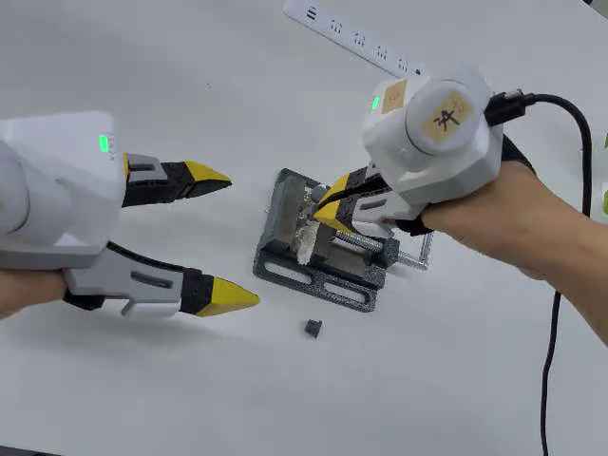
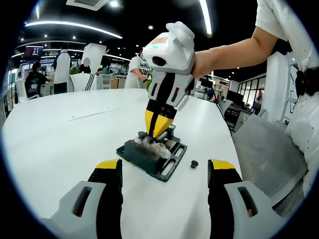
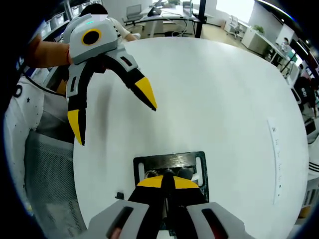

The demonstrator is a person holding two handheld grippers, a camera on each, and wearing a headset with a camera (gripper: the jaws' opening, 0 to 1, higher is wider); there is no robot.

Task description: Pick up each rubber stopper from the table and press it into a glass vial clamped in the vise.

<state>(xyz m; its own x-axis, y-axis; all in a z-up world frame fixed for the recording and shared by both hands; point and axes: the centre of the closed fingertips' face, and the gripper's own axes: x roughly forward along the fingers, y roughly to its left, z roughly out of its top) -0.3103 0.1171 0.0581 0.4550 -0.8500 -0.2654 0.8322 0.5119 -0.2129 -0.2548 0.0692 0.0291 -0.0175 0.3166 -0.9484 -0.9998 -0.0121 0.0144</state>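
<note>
Evidently midway: the right gripper (image 1: 321, 211), fingers together, bears on the vials (image 2: 149, 141) in the vise (image 1: 285, 269), one stopper (image 1: 313, 329) waits just beside it toward the desk's (image 1: 190, 76) near edge, and the left gripper (image 1: 242, 239) hovers, fingers apart.

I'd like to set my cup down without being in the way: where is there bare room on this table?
Bare table lies between the power strip and the vise, and nearer than the stopper. Crowded: the vise under the right gripper, the open left gripper beside it, the cable at right.
</note>
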